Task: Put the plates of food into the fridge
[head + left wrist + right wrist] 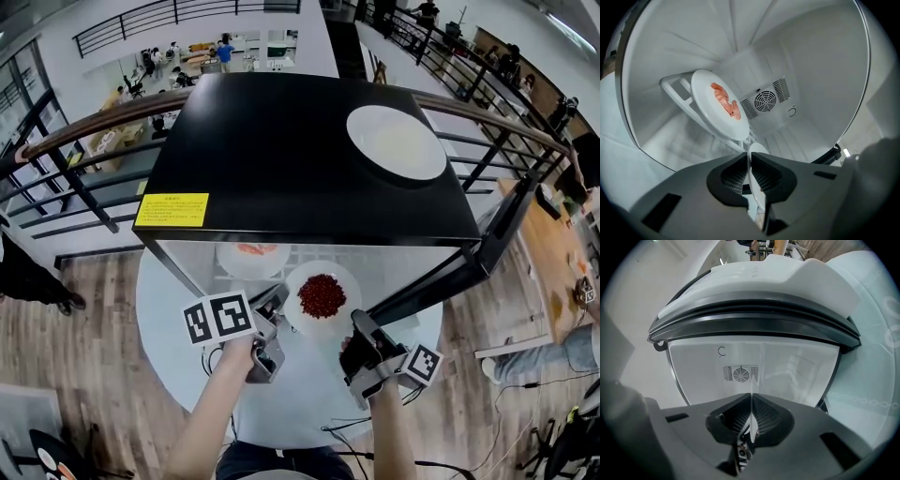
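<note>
A white plate of red food (322,296) hangs at the mouth of the open fridge (300,150), held from both sides. My left gripper (277,300) is shut on its left rim, which shows edge-on between the jaws (752,161). On its right rim my right gripper (360,323) is shut too, the thin white edge (752,416) caught between the pads. Deeper inside, a second white plate with pink-orange food (253,251) rests on the wire shelf (675,86); the same plate (719,105) fills the left gripper view.
The fridge stands on a round white table (173,319). A third white plate (396,141) lies on its black top. The open door (450,277) swings out to the right. A fan vent (765,100) marks the back wall. Railings and a wood floor surround the table.
</note>
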A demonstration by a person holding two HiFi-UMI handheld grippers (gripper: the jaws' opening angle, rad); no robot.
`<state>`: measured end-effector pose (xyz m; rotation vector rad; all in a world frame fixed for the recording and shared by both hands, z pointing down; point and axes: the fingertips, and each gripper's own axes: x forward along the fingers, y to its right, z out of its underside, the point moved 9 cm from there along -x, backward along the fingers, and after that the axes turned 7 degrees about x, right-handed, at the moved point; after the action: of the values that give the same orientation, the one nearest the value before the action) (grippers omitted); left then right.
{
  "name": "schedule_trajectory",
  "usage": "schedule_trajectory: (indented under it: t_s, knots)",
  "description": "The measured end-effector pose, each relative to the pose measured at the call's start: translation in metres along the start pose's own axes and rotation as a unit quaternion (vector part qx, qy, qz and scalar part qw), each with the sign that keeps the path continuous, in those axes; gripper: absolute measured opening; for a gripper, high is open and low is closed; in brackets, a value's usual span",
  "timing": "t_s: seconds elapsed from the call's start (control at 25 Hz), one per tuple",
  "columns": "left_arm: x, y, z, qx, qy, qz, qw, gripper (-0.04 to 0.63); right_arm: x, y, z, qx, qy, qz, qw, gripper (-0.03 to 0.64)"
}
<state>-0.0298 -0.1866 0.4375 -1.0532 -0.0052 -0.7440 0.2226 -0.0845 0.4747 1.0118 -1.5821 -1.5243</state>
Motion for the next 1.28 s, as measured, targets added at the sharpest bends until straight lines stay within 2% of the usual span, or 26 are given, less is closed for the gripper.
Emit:
schedule_trajectory:
  t_s: [0.36, 0.48, 0.56, 0.64, 0.72, 0.8, 0.84, 1.0, 1.04, 1.2, 1.28]
  knots:
    - [-0.006, 0.003, -0.007, 0.017, 0.016, -0.006, 0.9997, 0.023, 0.004, 0.001, -0.006, 0.007, 0.028, -0.005, 1.0, 0.021]
    - [-0.012, 0.012, -0.002, 0.045, 0.016, -0.001, 0.9989, 0.023, 0.008, 0.0, -0.009, 0.006, 0.04, -0.003, 0.999, 0.021]
    - [-0.015, 0.021, 0.006, 0.085, 0.021, -0.006, 0.9961, 0.023, 0.012, -0.001, -0.008, 0.005, 0.052, -0.003, 0.999, 0.021]
    - [-0.016, 0.031, 0.018, 0.152, 0.031, -0.019, 0.9877, 0.021, 0.016, -0.003, -0.006, -0.006, 0.067, -0.001, 0.998, 0.021]
    - [-0.014, 0.042, 0.033, 0.228, 0.032, -0.031, 0.9726, 0.021, 0.02, -0.003, -0.006, -0.011, 0.087, 0.002, 0.996, 0.021]
    - [-0.009, 0.05, 0.048, 0.286, 0.02, -0.033, 0.9576, 0.021, 0.024, -0.002, -0.006, -0.006, 0.106, 0.005, 0.994, 0.021]
    - [-0.005, 0.052, 0.054, 0.301, 0.012, -0.029, 0.953, 0.021, 0.026, -0.002, -0.006, -0.004, 0.114, 0.006, 0.993, 0.021]
    - [0.007, 0.057, 0.065, 0.329, 0.003, -0.008, 0.9444, 0.021, 0.033, 0.0, -0.006, -0.01, 0.126, 0.012, 0.992, 0.021]
    - [0.009, 0.057, 0.066, 0.342, 0.007, -0.008, 0.9395, 0.021, 0.034, -0.001, -0.006, -0.013, 0.127, 0.013, 0.992, 0.021]
    - [0.015, 0.059, 0.067, 0.411, 0.022, -0.028, 0.9109, 0.011, 0.038, 0.001, -0.006, -0.016, 0.137, 0.019, 0.99, 0.02]
    - [0.019, 0.06, 0.069, 0.421, 0.016, -0.024, 0.9064, 0.009, 0.04, 0.001, -0.006, -0.014, 0.141, 0.022, 0.99, 0.021]
